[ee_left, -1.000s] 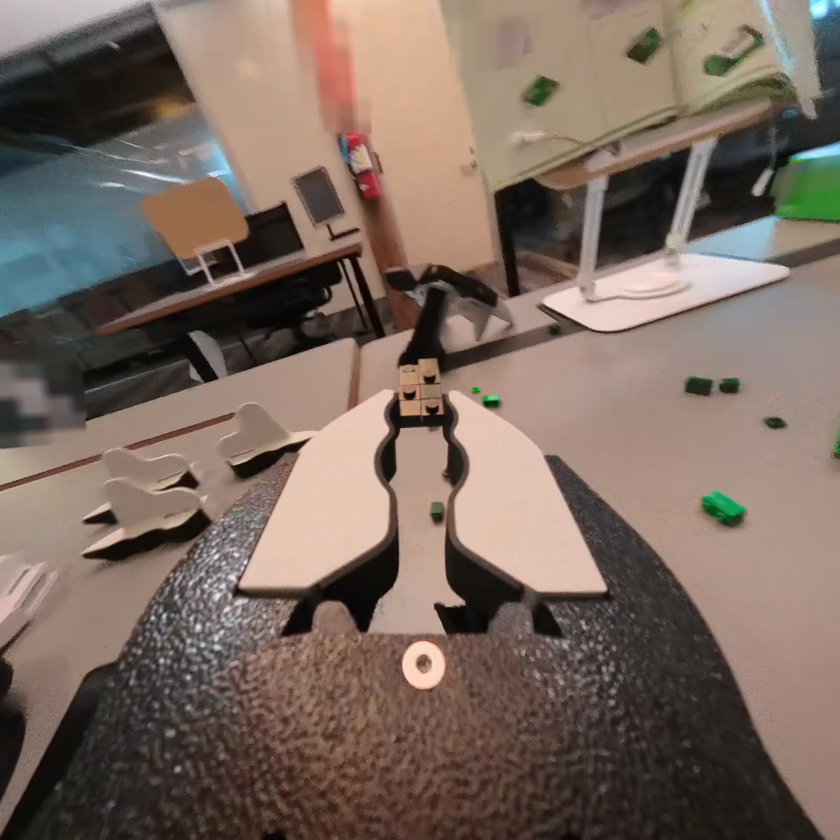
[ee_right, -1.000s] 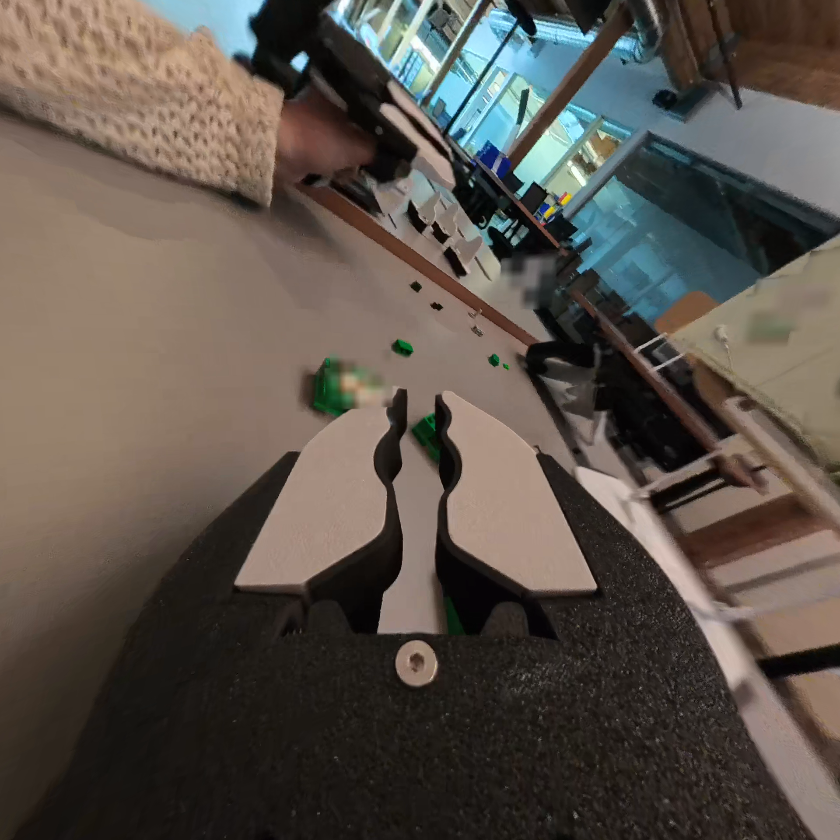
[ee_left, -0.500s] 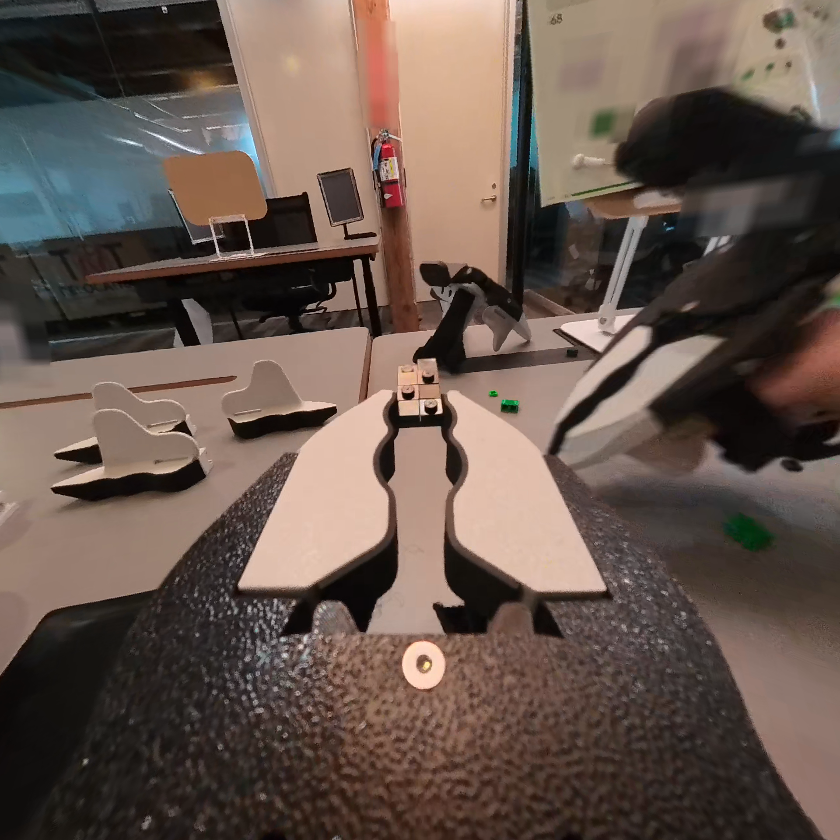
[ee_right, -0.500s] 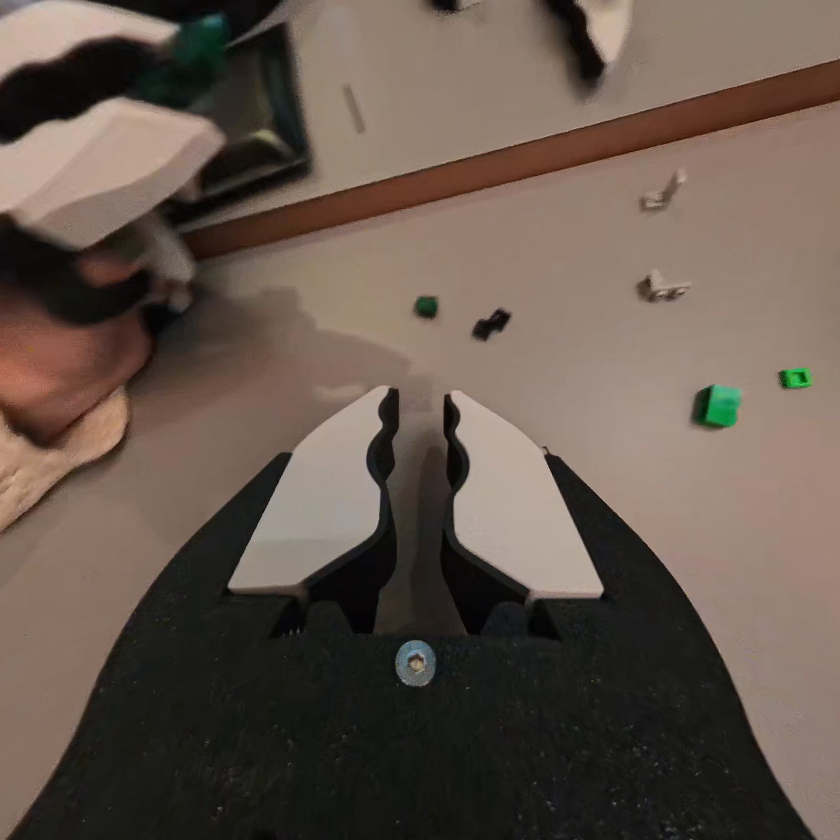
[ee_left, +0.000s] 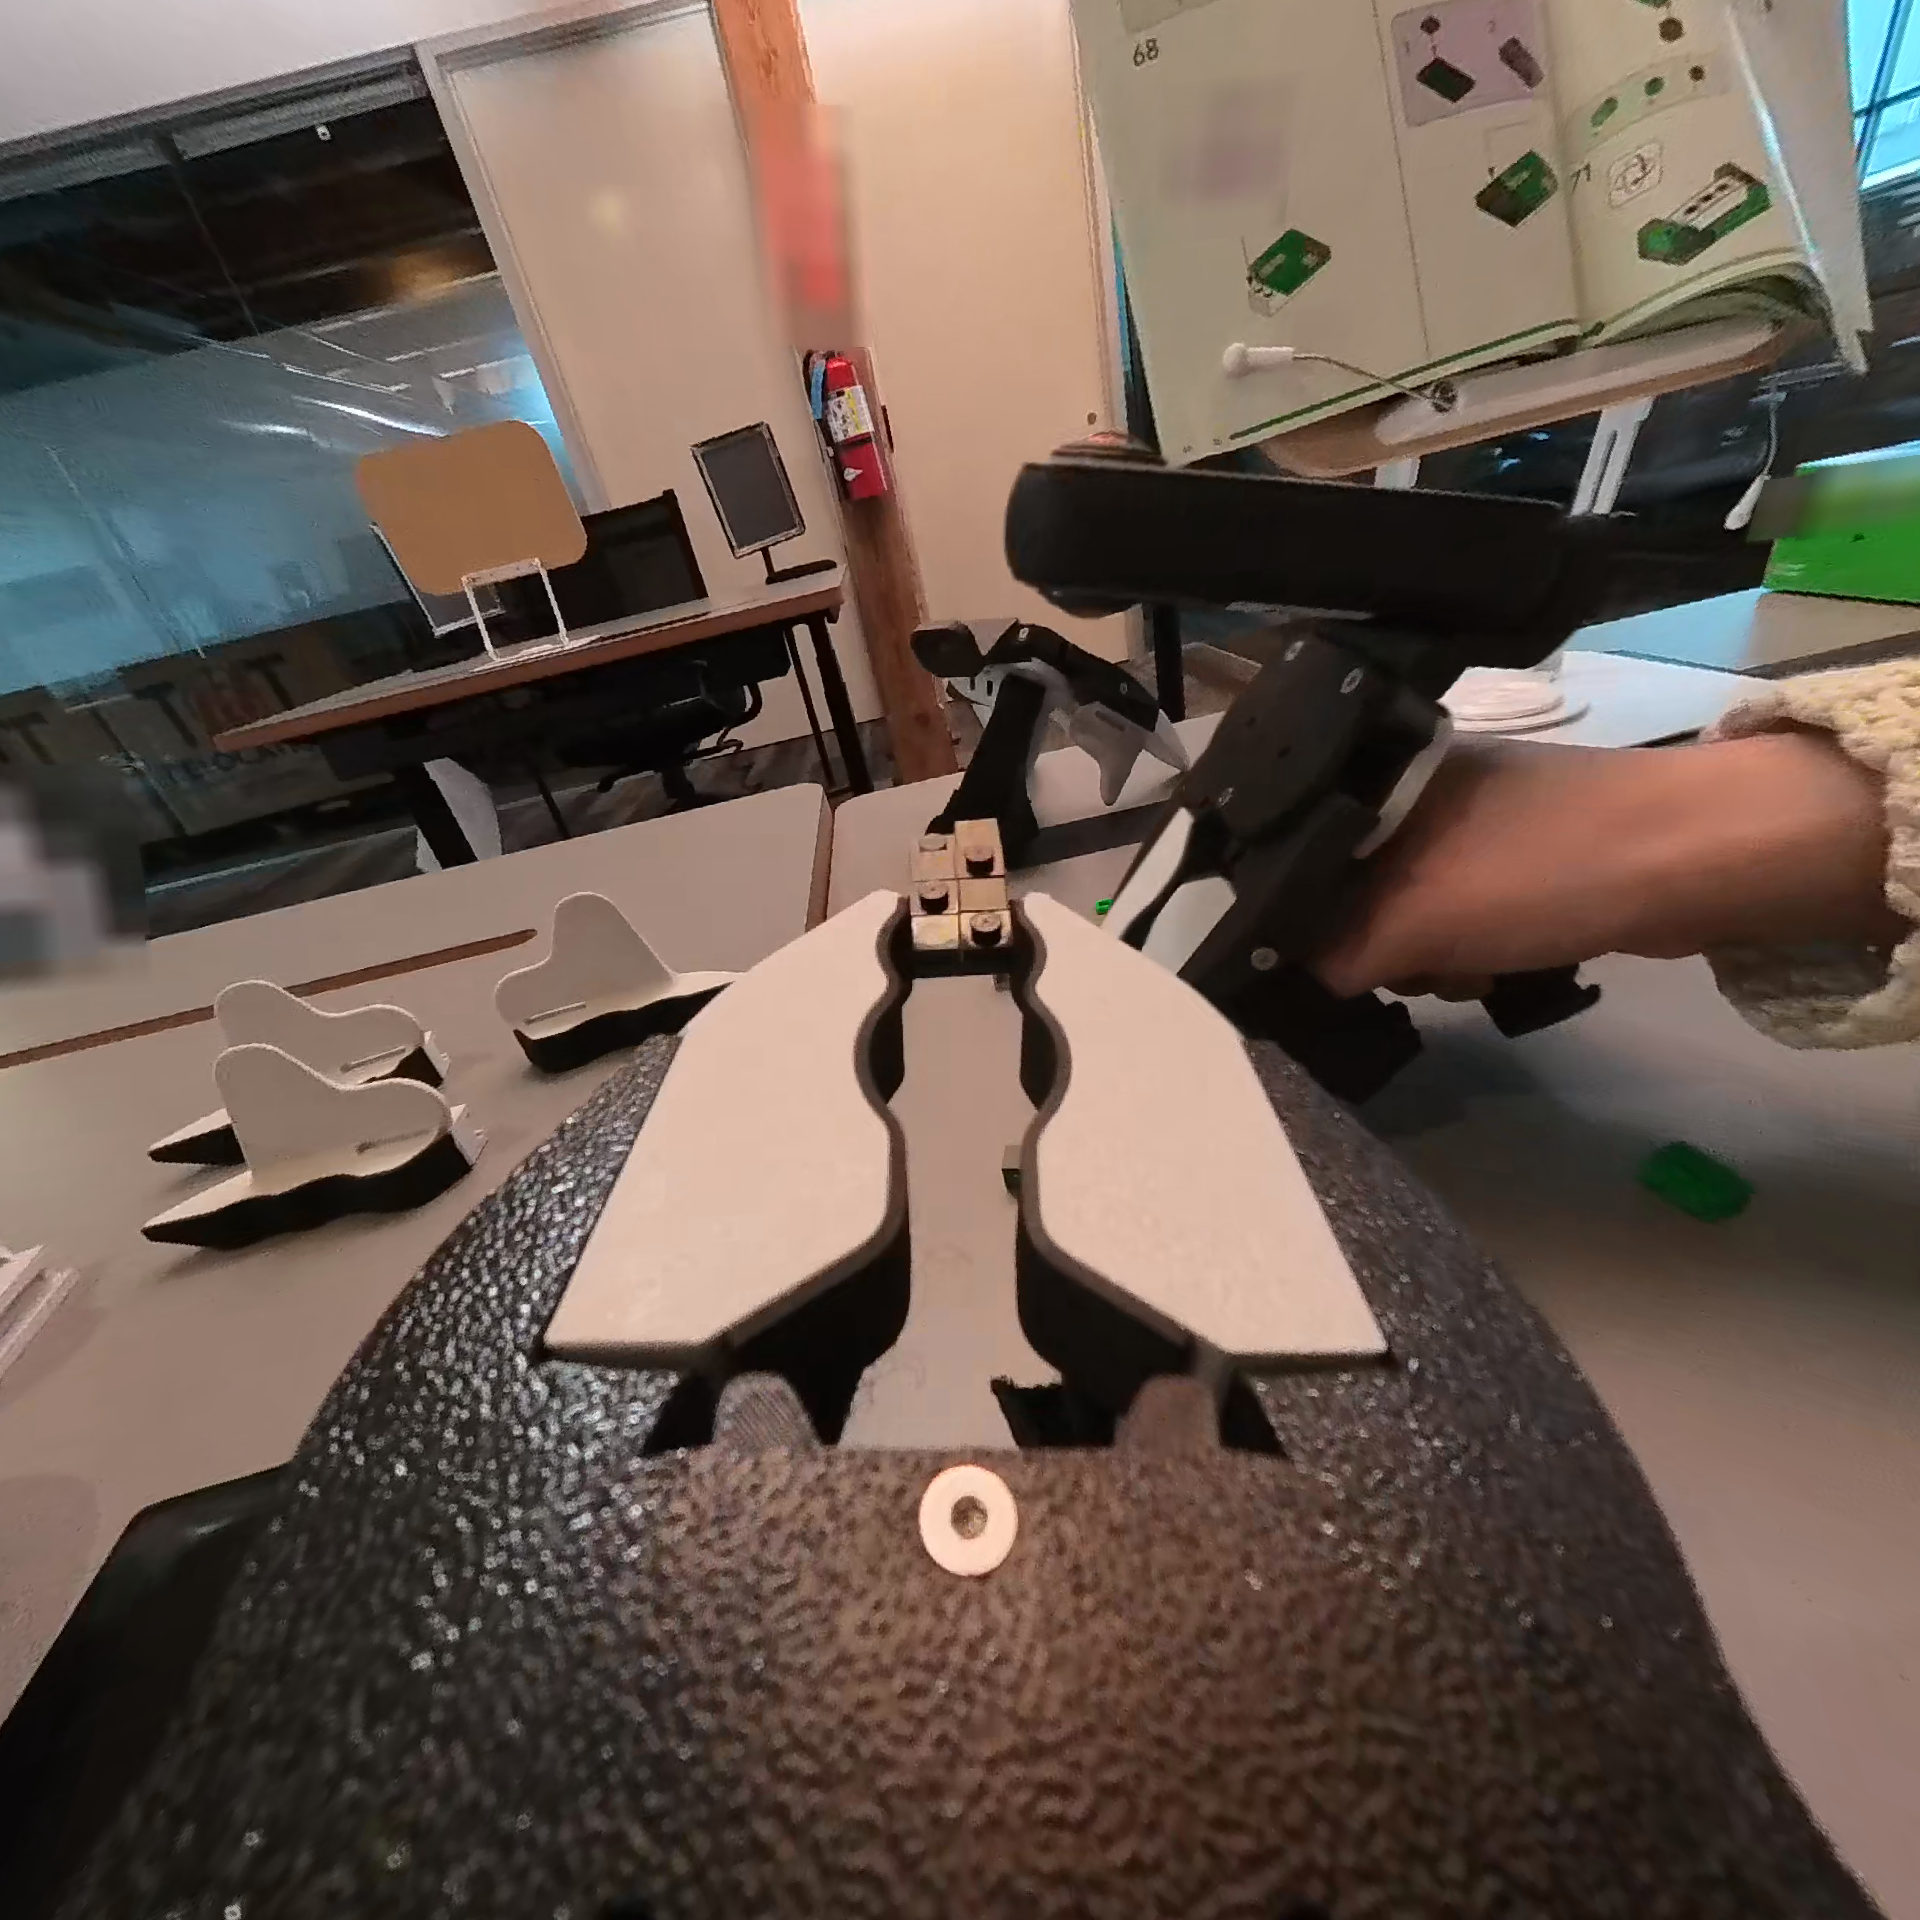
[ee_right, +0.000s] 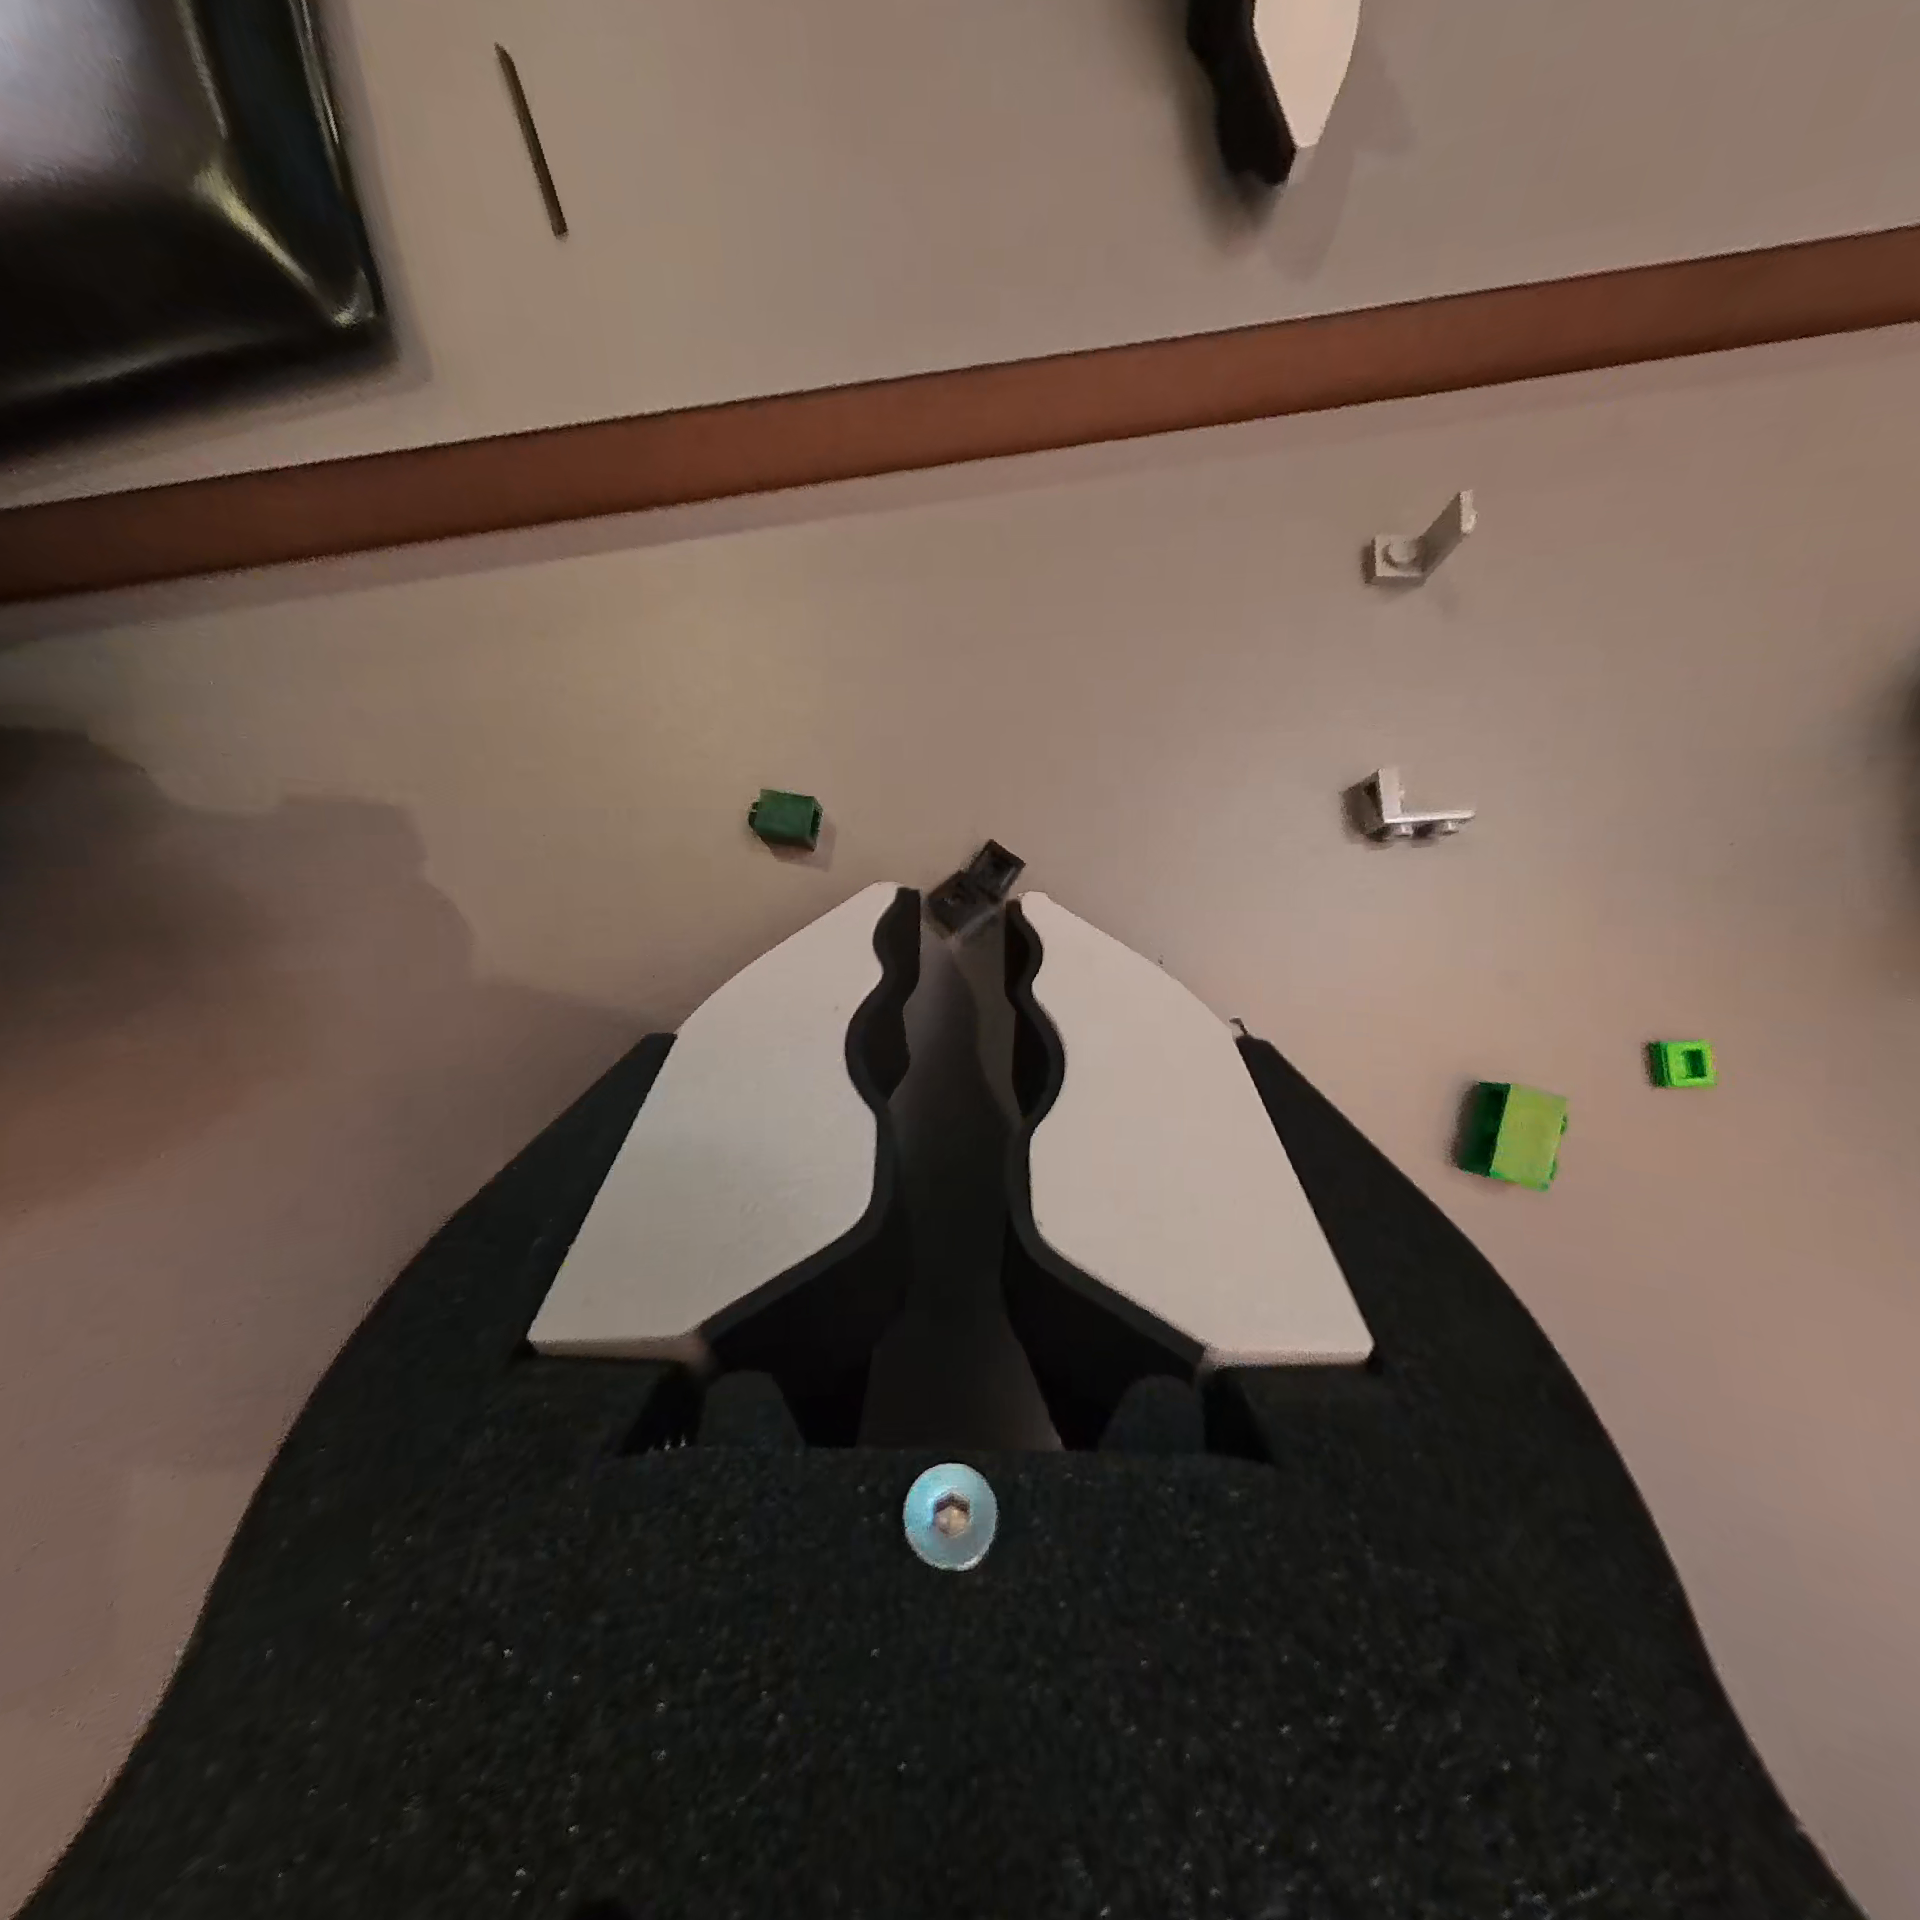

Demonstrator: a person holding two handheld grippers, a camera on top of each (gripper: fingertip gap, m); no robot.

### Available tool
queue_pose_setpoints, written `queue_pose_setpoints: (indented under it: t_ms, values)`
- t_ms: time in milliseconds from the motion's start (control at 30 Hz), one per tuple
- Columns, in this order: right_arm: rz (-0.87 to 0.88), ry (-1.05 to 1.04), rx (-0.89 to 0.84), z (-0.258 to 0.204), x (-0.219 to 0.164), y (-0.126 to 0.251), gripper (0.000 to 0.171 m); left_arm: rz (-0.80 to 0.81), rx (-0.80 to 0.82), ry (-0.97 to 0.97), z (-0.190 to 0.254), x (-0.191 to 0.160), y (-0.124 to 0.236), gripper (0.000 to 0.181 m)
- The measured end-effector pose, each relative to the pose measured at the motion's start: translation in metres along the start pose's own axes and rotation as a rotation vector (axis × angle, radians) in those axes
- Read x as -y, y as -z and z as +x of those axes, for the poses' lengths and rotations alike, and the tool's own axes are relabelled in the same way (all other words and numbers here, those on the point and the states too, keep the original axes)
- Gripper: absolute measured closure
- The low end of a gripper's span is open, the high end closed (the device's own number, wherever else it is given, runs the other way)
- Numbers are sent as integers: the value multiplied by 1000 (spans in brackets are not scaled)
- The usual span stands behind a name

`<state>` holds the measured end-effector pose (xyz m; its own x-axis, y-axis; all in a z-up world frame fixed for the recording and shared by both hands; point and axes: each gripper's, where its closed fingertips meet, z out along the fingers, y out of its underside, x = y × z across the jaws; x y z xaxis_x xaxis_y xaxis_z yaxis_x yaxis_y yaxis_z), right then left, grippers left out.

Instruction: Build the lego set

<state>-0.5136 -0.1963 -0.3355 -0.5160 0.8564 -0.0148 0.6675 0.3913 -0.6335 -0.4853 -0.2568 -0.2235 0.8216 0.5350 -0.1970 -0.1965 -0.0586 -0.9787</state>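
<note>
Now the right gripper [ee_right: 961,909] points down at the table [ee_right: 520,831], where half a second ago it was higher and a black piece [ee_right: 977,878] lay well ahead of its tips. That piece now sits right at the tips, the jaws narrowly apart and not yet closed on it, so a pick looks imminent. The left gripper [ee_left: 961,925] has hardly moved and still clamps a small grey studded block [ee_left: 961,883] at its tips, held above the table.

Around the black piece lie a dark green brick [ee_right: 787,818] just to its left, two grey brackets [ee_right: 1408,816] and two bright green bricks [ee_right: 1512,1132] to the right, all clear of the approach. The black piece lies askew to the jaws, so it could twist or skid as they close. An open instruction booklet [ee_left: 1455,187] stands on a stand behind.
</note>
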Motion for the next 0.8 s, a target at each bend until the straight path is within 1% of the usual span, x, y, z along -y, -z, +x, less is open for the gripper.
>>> queue_pose_setpoints:
  t_ms: [200, 300, 400, 500, 533, 600, 700, 800]
  values:
    - [-17, 52, -21, 1, 3, -3, 162, 7, -1, 23, -2, 1, 1, 164]
    - [25, 147, -64, 3, 4, 6, 162, 3, -11, 17, 0, 2, 1, 164]
    - [133, 234, -61, -9, 5, 35, 162, 9, -49, 23, 8, 5, 0, 164]
    - [237, 321, -46, -29, -8, 80, 162, 8, -113, 7, 24, 8, -2, 164]
    - [272, 356, -55, -36, -15, 97, 162, 12, -148, 0, 34, 10, -3, 164]
    - [355, 441, -76, -53, -31, 134, 162, 56, -296, -15, 68, 21, 0, 165]
    - [429, 557, -130, -82, -63, 184, 162, 107, -586, -119, 144, 35, 17, 164]
    - [432, 592, -193, -107, -101, 219, 162, 107, -804, -259, 212, 34, 40, 164]
